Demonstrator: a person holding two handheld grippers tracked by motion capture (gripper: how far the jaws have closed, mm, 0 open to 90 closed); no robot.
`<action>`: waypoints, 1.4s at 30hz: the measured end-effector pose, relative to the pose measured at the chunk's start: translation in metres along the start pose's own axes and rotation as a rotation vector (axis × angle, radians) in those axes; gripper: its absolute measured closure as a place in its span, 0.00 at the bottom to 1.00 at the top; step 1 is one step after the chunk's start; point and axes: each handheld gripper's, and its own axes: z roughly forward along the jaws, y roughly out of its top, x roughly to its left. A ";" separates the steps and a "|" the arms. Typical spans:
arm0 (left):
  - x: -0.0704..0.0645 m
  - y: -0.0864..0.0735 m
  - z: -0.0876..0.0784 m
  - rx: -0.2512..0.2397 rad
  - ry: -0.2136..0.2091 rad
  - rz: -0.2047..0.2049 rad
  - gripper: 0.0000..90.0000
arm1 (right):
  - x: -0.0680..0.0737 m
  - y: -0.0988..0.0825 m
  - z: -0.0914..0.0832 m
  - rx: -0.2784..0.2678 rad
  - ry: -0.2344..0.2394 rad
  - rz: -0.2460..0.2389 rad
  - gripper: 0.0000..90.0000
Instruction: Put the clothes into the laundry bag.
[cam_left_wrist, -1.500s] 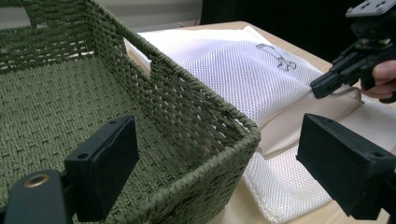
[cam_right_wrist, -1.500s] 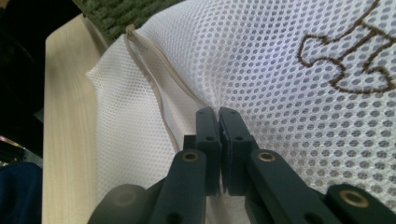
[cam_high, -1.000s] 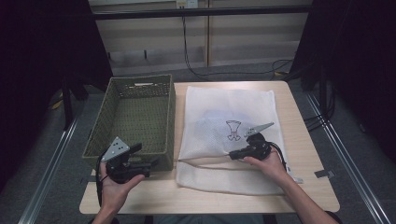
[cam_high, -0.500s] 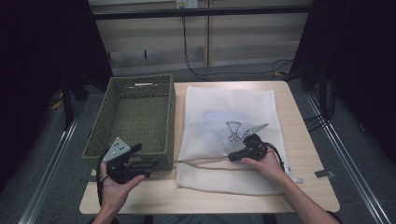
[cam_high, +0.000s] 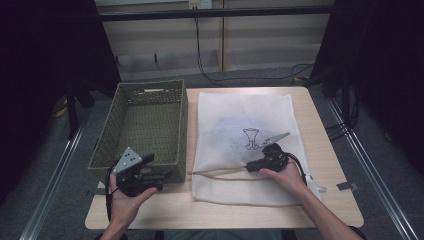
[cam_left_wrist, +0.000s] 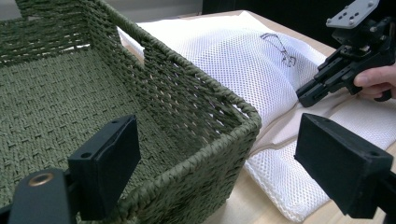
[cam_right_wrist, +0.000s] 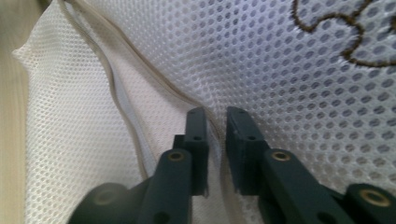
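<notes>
While the right tool pinches the bag's hem: step is gripping the opening.
Right tool (cam_right_wrist: 215, 128): jaws narrow, closed on the beige hem of the mesh laundry bag (cam_high: 235, 112).
Left tool (cam_left_wrist: 215, 163): jaws wide, holding nothing, beside the green woven basket (cam_high: 180, 107).
Bag: flat on the worktop (cam_high: 330, 165), right of the basket.
Next, I judge: lift the hem; left tool takes the other lip.
Hidden: bag's contents, hem's far end.

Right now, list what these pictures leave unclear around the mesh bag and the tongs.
- Mesh bag: the grey shape inside is blurred by the mesh in the high view.
- Right tongs: in the right gripper view, unclear whether they pinch the bag's edge or just straddle it.
- Basket: its near corner hides the bag's side in the left gripper view.
</notes>
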 end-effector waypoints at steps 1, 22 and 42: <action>0.000 0.000 0.000 0.003 -0.005 0.004 0.17 | 0.002 0.000 -0.001 0.000 -0.010 0.000 0.83; 0.001 -0.006 -0.007 -0.018 0.040 -0.030 0.16 | 0.020 0.008 -0.054 -0.282 -0.033 0.023 0.52; 0.010 -0.020 -0.044 -0.101 0.140 -0.076 0.09 | 0.029 -0.027 -0.115 -0.433 -0.144 0.095 0.31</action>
